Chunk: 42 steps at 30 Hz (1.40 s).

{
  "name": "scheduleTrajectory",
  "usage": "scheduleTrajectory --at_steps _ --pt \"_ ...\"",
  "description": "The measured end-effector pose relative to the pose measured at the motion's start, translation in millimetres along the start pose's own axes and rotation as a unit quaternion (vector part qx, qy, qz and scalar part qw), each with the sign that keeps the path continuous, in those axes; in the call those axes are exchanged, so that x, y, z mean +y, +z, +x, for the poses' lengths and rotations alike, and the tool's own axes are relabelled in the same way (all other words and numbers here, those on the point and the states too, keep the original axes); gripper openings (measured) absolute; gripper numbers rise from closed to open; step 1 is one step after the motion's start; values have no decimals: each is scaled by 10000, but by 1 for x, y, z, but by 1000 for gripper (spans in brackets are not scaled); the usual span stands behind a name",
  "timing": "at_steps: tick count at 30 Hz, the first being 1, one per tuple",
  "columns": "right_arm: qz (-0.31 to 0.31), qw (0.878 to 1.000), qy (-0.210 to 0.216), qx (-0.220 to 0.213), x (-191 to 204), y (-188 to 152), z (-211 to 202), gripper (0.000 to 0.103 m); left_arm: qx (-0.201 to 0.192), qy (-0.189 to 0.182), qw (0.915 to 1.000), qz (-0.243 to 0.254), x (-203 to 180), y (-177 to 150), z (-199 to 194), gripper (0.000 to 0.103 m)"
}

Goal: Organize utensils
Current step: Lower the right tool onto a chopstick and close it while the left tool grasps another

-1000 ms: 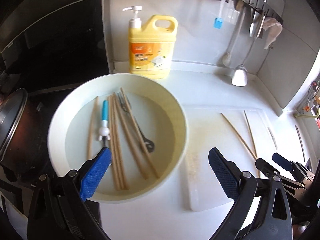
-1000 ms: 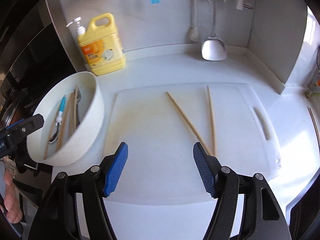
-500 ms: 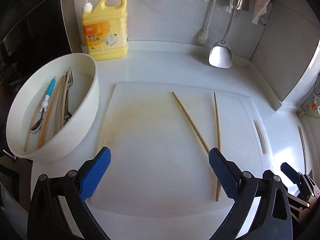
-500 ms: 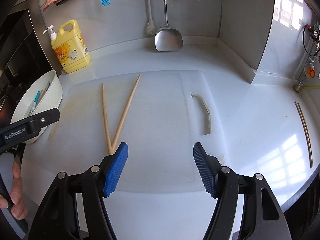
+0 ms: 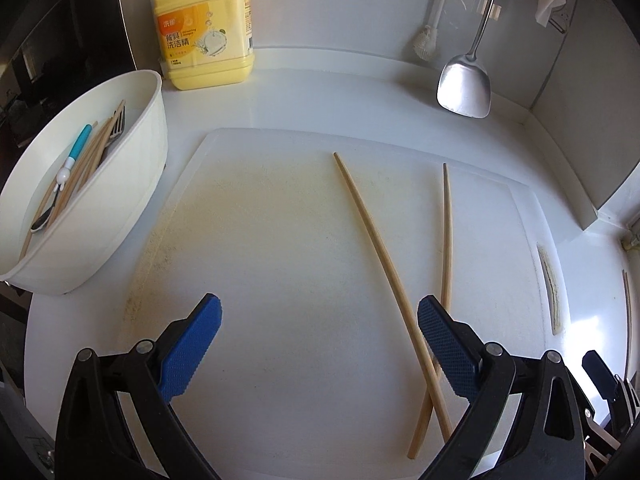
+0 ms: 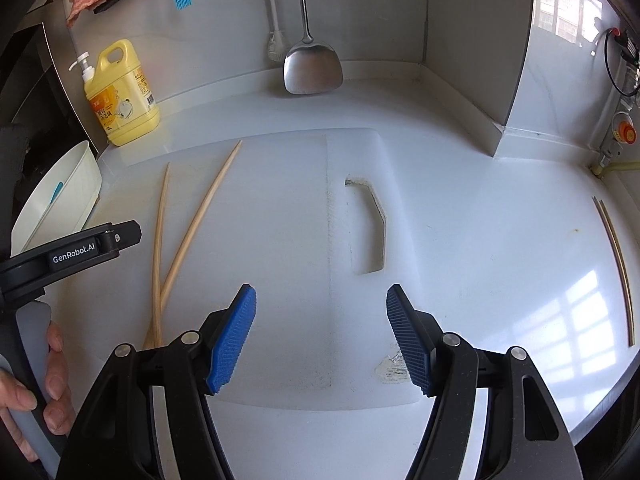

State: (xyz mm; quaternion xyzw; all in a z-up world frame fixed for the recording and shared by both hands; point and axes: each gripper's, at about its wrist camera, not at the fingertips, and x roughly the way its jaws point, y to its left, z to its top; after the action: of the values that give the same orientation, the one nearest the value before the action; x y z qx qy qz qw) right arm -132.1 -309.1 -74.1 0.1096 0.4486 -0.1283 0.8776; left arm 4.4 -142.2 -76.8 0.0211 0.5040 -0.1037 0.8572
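Both grippers: left gripper [image 5: 320, 314] and right gripper [image 6: 321, 300] are held wide apart, nothing gripped.
Two wooden chopsticks [image 5: 380, 240]: crossed just beside the left gripper's right pad, on the white cutting board [image 5: 260, 240].
White round basin [image 5: 132, 184]: far left of it, utensils inside.

Two matt wooden chopsticks [image 5: 384, 256] lie on a scuffed, stained white plastic cutting board [image 5: 260, 240] over a glossy white counter [image 6: 500, 240], beside a smooth white plastic basin [image 5: 132, 184], a glossy yellow plastic bottle [image 5: 206, 28] and a shiny metal spatula [image 5: 464, 88].
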Motion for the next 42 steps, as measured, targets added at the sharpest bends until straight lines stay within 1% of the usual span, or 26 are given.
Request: scheduleTrajectory --at_steps 10,13,14,24,30,34,39,42 --pt "69 9999 72 35 0 3 7 65 129 152 9997 117 -7 -6 16 97" --pt "63 9999 75 90 3 3 11 65 218 280 9992 183 -4 -11 20 97" --pt "61 9999 96 94 5 4 11 65 194 227 9994 152 -1 -12 19 97" --pt "-116 9989 430 147 45 24 30 65 144 314 9994 -31 29 -8 19 98" --pt "-301 9989 337 122 69 39 45 65 119 328 9994 -72 39 -3 22 98" --pt "-293 9990 299 148 74 49 55 65 92 349 9993 -101 46 0 24 98" --pt "-339 9988 232 258 82 58 66 65 68 369 9992 -149 54 2 24 98" --pt "-451 9981 151 398 88 59 73 65 51 371 9992 -154 57 3 24 98"
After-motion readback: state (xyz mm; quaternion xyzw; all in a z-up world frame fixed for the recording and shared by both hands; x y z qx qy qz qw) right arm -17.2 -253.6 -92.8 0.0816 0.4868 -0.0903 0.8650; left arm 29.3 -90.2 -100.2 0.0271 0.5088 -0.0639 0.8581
